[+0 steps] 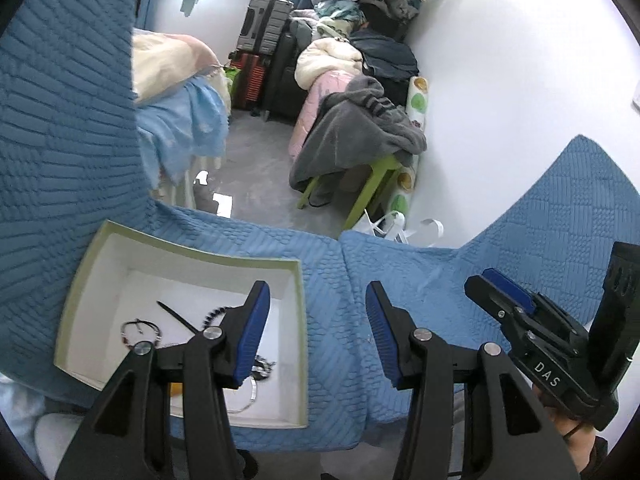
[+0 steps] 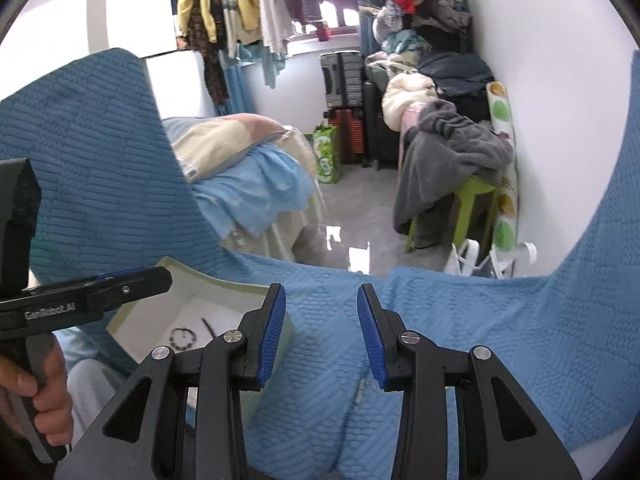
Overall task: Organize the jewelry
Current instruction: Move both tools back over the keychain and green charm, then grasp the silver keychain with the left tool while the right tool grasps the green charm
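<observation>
left gripper (image 1: 318, 332) hovering level, jaws released, over the right wall of the shallow white cardboard box (image 1: 98, 264) lying at the blue quilted cover's (image 1: 440, 280) front-left edge. beaded bracelet (image 1: 142, 332) sitting inside. right gripper (image 2: 321, 334) likewise spread, holding nothing, over the cover.

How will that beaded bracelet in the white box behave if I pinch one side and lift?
The beaded bracelet will probably droop, since it lies as a loose strung loop. It looks light and thin, so wide fingers may slip off the beads. It could snag the neighbouring jewelry.
</observation>
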